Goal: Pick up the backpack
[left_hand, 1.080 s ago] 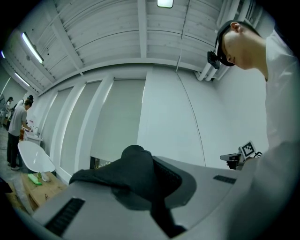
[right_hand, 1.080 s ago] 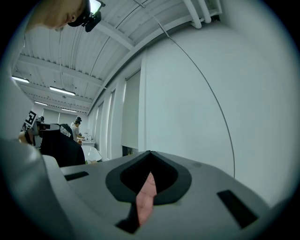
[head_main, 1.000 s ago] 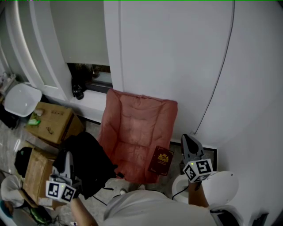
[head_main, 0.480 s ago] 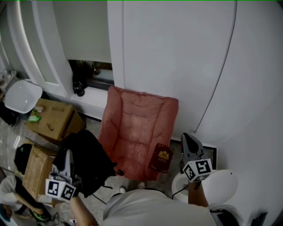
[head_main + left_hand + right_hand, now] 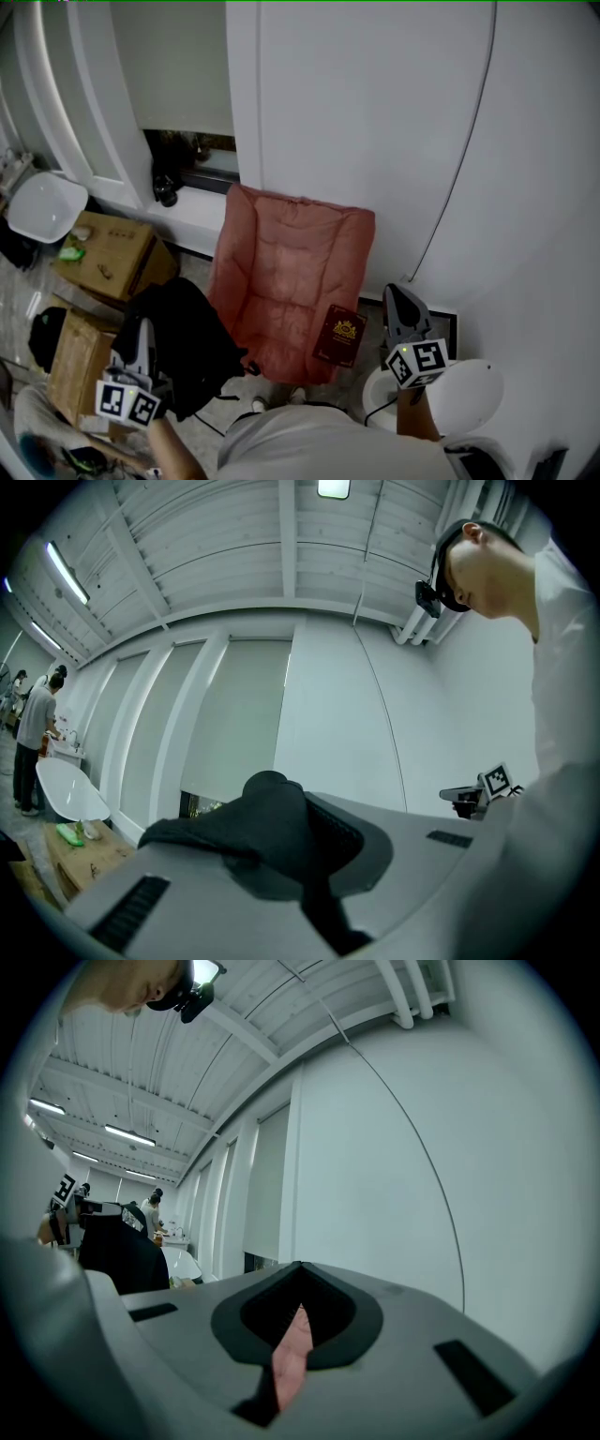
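The left gripper (image 5: 141, 336) fingers pinch the black backpack (image 5: 190, 339) by its fabric; best hold firm and raise it steadily. The right gripper (image 5: 399, 298) fingers sit closed and empty.

Cardboard boxes (image 5: 108, 255) and pink chair (image 5: 291, 281) flank the backpack (image 5: 187, 337).

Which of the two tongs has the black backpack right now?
The left tongs: they are shut on black fabric of the backpack. The right tongs hold nothing and sit beside the pink chair.
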A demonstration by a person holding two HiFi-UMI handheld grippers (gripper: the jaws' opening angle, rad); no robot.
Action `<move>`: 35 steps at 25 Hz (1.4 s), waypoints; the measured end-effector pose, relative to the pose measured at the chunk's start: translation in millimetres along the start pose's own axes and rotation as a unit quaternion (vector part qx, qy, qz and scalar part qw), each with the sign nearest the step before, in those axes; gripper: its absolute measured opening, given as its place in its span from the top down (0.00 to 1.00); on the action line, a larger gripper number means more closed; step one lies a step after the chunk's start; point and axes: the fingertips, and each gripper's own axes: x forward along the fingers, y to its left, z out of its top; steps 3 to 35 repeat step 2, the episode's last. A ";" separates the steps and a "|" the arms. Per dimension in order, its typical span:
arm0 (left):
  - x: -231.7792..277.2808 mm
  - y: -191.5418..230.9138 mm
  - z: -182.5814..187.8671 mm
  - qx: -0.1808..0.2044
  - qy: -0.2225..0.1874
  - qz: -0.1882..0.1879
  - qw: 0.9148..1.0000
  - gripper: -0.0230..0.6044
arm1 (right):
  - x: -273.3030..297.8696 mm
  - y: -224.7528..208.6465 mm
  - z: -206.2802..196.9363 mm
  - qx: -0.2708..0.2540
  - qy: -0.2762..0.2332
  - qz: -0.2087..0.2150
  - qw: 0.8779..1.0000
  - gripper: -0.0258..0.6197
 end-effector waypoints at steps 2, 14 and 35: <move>-1.1 -0.2 -0.6 -0.001 0.001 -0.002 1.000 0.94 | -0.6 2.2 0.8 0.000 -0.002 0.001 1.000 0.93; -1.1 -0.2 -0.6 -0.001 0.001 -0.002 1.000 0.94 | -0.6 2.2 0.8 0.000 -0.002 0.001 1.000 0.93; -1.1 -0.2 -0.6 -0.001 0.001 -0.002 1.000 0.94 | -0.6 2.2 0.8 0.000 -0.002 0.001 1.000 0.93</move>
